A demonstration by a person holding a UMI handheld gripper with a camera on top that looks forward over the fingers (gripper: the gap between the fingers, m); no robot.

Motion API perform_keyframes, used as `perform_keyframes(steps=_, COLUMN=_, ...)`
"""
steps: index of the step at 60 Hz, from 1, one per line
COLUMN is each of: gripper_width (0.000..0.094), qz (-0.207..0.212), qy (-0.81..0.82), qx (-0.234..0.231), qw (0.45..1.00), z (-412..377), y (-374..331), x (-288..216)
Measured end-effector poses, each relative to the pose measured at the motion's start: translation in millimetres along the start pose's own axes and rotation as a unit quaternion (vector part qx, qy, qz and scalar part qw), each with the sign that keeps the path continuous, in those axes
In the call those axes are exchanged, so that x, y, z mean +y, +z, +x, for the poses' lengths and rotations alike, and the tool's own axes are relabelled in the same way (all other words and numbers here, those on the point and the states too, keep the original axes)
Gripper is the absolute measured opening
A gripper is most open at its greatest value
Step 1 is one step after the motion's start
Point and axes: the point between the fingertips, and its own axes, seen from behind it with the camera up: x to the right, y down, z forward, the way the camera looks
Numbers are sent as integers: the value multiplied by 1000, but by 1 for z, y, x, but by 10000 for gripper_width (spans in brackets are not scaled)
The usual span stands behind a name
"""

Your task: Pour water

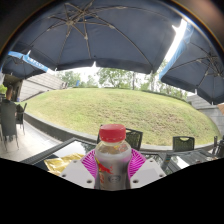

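A clear plastic bottle (pixel 112 160) with a red cap (pixel 112 132) and a pale label stands upright between my gripper's fingers. The gripper (pixel 112 166) is shut on the bottle: both pink pads (pixel 89 163) press its sides. The bottle looks lifted, with the view looking out level over the scene behind it. Its lower part is hidden below the fingers.
A large dark umbrella (pixel 100 35) spreads overhead. A grassy mound (pixel 125 110) lies beyond. Dark chairs (pixel 182 144) and a table edge (pixel 50 158) stand behind the bottle, with something yellow (pixel 62 160) to the left.
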Motion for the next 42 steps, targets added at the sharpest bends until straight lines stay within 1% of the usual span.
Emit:
perform_keyframes(steps=1, gripper_width=340, qz=-5, qy=25, qx=-10, qw=1000, z=5, y=-7, x=9)
perform_keyframes(steps=2, gripper_width=340, qz=-13, qy=49, qx=-16, qw=999, z=-4, y=18, x=6)
perform_keyframes(steps=3, gripper_width=341, qz=-19, qy=58, qx=-23, qw=998, z=10, y=-3, x=21)
perform_keyframes(steps=4, gripper_width=342, qz=-26, qy=74, qx=-27, qw=997, z=13, y=-6, x=33)
perform_keyframes(steps=6, gripper_width=342, qz=-35, qy=100, qx=-24, qw=994, z=27, y=-13, x=49)
perform_keyframes(steps=9, gripper_width=341, qz=-37, qy=111, qx=-15, qw=993, z=36, y=-18, x=67)
perform_keyframes(steps=10, gripper_width=341, qz=-39, qy=115, qx=-13, qw=993, z=24, y=-4, x=66)
perform_keyframes(steps=12, gripper_width=339, qz=-44, qy=114, qx=-10, qw=992, z=27, y=-2, x=83)
perform_keyframes(steps=14, gripper_width=344, qz=-59, qy=111, qx=-13, qw=992, z=26, y=-3, x=101)
perform_keyframes(steps=15, gripper_width=341, qz=-41, qy=106, qx=-18, qw=993, z=25, y=-7, x=92)
perform_keyframes(steps=22, gripper_width=348, qz=-42, qy=74, qx=-27, qw=996, z=16, y=-4, x=92)
perform_keyframes(steps=25, gripper_width=374, qz=-42, qy=74, qx=-25, qw=996, z=16, y=-5, x=91)
perform_keyframes(steps=27, gripper_width=407, qz=-44, qy=74, qx=-26, qw=996, z=16, y=-5, x=92)
perform_keyframes(steps=29, gripper_width=464, qz=-49, qy=72, qx=-29, qw=996, z=14, y=-4, x=92)
perform_keyframes(steps=32, gripper_width=514, qz=-65, qy=56, qx=-41, qw=995, z=10, y=-6, x=95)
perform_keyframes(steps=33, gripper_width=544, qz=-71, qy=50, qx=-46, qw=995, z=9, y=-6, x=97)
perform_keyframes(steps=34, gripper_width=591, qz=-78, qy=43, qx=-50, qw=995, z=9, y=-8, x=98)
perform_keyframes(steps=35, gripper_width=658, qz=-83, qy=38, qx=-53, qw=994, z=8, y=-10, x=99)
perform_keyframes(steps=37, gripper_width=820, qz=-89, qy=29, qx=-54, qw=994, z=8, y=-19, x=101)
perform_keyframes(steps=38, gripper_width=845, qz=-91, qy=26, qx=-51, qw=994, z=11, y=-22, x=100)
perform_keyframes(steps=40, gripper_width=812, qz=-93, qy=18, qx=-45, qw=994, z=16, y=-30, x=99)
perform_keyframes(steps=42, gripper_width=819, qz=-93, qy=10, qx=-37, qw=995, z=22, y=-44, x=97)
